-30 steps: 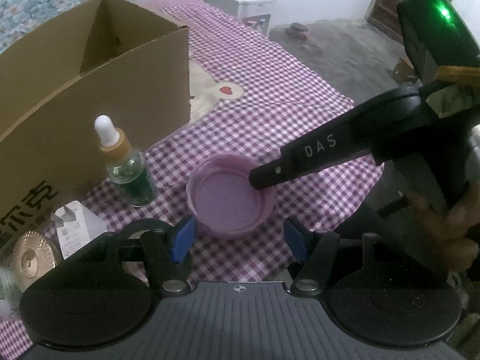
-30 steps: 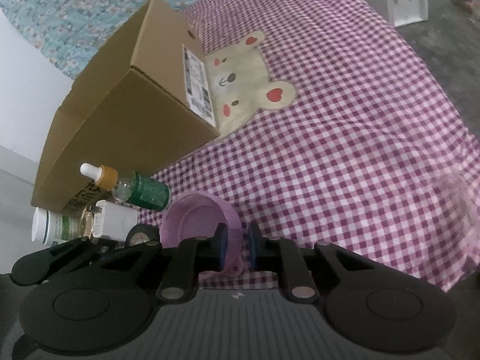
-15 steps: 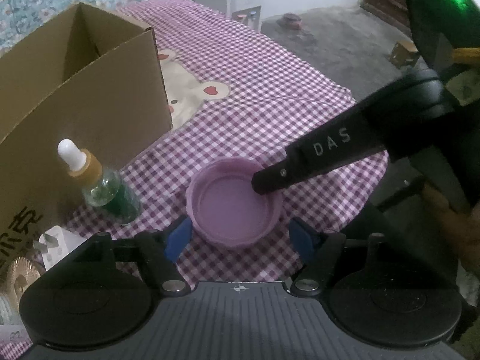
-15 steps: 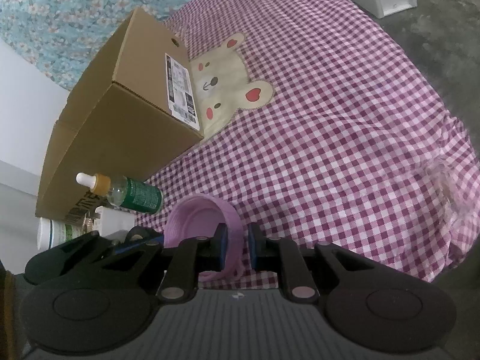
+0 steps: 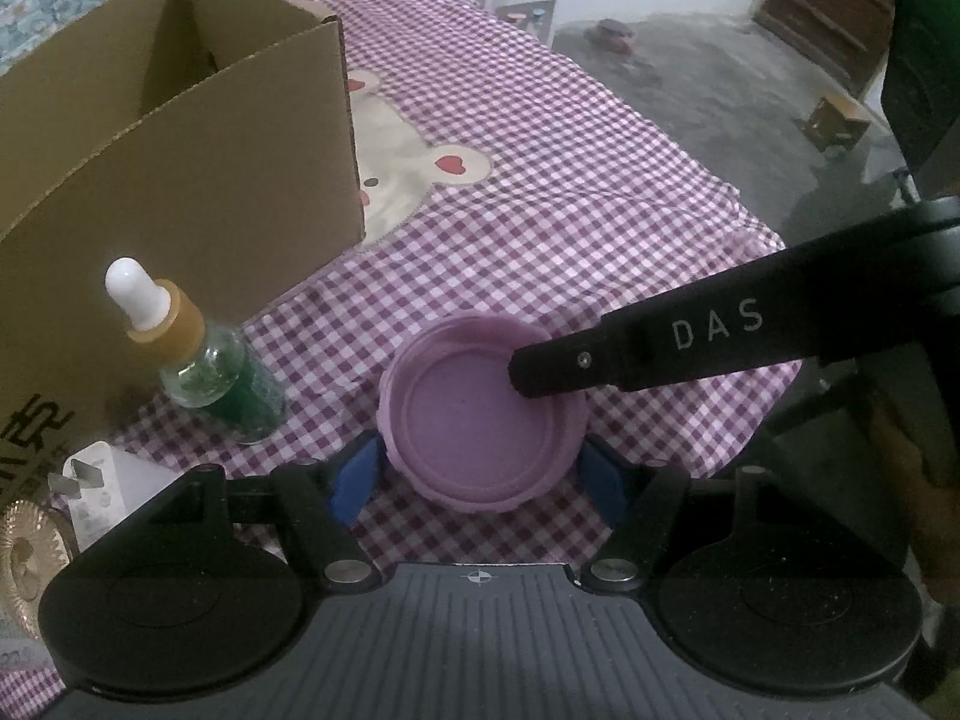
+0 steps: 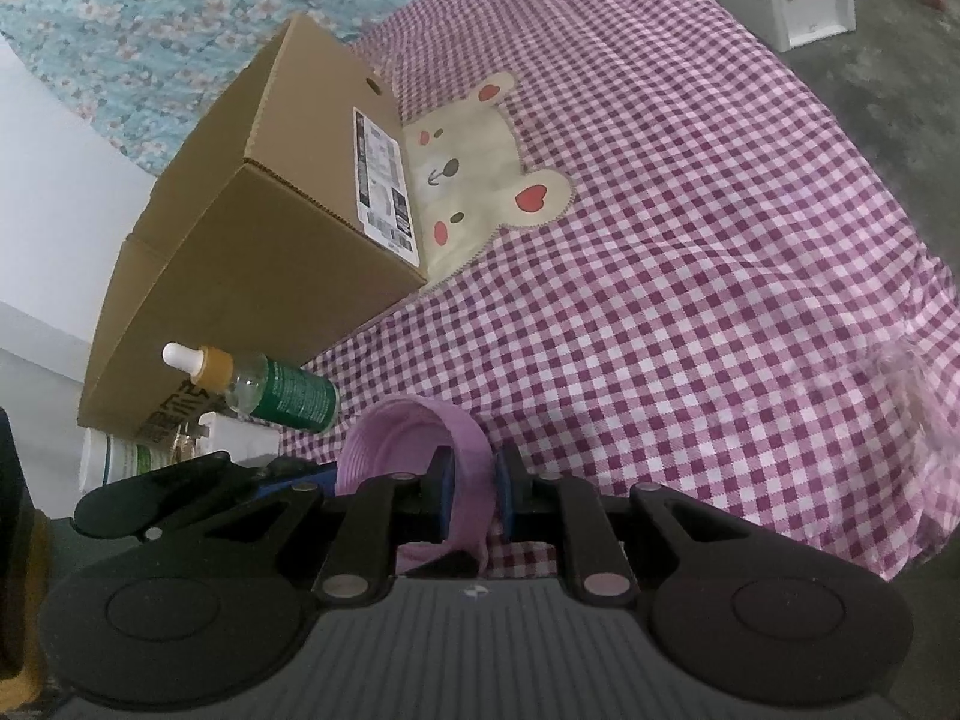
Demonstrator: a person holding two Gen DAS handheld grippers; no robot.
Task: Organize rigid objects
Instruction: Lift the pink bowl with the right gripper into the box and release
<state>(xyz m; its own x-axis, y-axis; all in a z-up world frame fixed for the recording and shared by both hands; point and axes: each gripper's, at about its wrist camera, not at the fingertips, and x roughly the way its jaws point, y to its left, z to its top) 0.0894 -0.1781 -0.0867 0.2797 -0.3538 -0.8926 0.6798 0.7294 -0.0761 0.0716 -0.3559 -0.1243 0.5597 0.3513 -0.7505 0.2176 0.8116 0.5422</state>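
Note:
A purple jar lid (image 5: pixel 474 420) is tilted with its hollow side toward the left wrist camera. My right gripper (image 6: pixel 471 480) is shut on its rim, one finger inside and one outside. That gripper's black finger (image 5: pixel 660 342) reaches in from the right in the left wrist view. My left gripper (image 5: pixel 480 474) is open, with its blue pads (image 5: pixel 354 474) close beside the lid's two sides; I see no press. The lid (image 6: pixel 408 438) stands on edge in the right wrist view. A green dropper bottle (image 5: pixel 222 378) stands left of the lid.
An open cardboard box (image 5: pixel 180 180) sits at the left on the purple checked cloth (image 5: pixel 540 210). A white plug (image 5: pixel 96 492) and a gold disc (image 5: pixel 24 552) lie near the box. A white bottle (image 6: pixel 114 456) stands behind the dropper bottle (image 6: pixel 282 390). The table edge drops off at the right.
The left wrist camera has come a little closer to the lid, and its pads stand slightly wider beside it. The right gripper keeps its hold on the rim.

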